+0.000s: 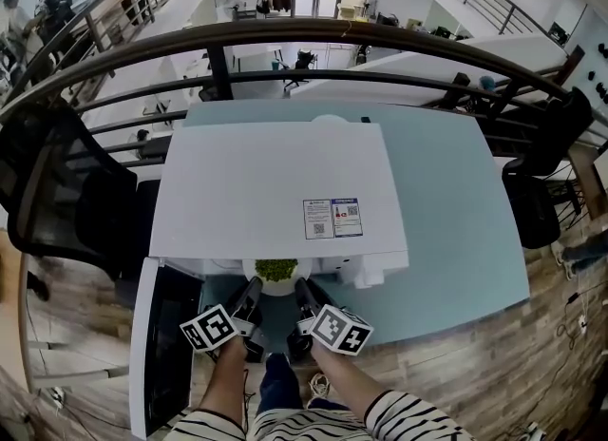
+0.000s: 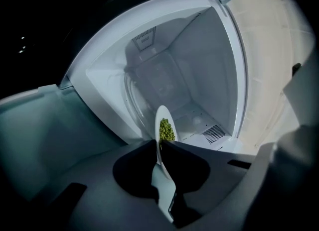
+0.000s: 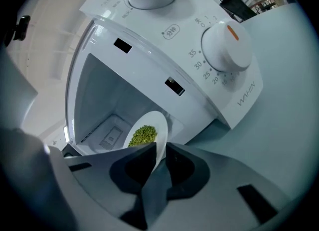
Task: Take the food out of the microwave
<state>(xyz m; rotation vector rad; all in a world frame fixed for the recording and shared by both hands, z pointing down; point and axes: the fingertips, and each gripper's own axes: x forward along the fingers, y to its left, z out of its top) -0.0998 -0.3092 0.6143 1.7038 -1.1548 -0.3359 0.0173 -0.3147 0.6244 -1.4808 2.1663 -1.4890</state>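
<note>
A white plate (image 1: pixel 277 282) heaped with green peas (image 1: pixel 276 269) sits at the mouth of the white microwave (image 1: pixel 275 192), whose door (image 1: pixel 166 354) hangs open to the left. My left gripper (image 1: pixel 249 298) is shut on the plate's left rim (image 2: pixel 159 140), its jaws pinching the thin edge. My right gripper (image 1: pixel 304 298) is shut on the plate's right rim (image 3: pixel 159 148). In the left gripper view the plate stands edge-on before the bare oven cavity (image 2: pixel 179 75). The right gripper view shows the peas (image 3: pixel 143 135) and the timer knob (image 3: pixel 227 46).
The microwave stands on a pale blue table (image 1: pixel 456 211). A black office chair (image 1: pixel 57 192) is at the left and another chair (image 1: pixel 541 173) at the right. A dark railing (image 1: pixel 285 40) runs behind the table.
</note>
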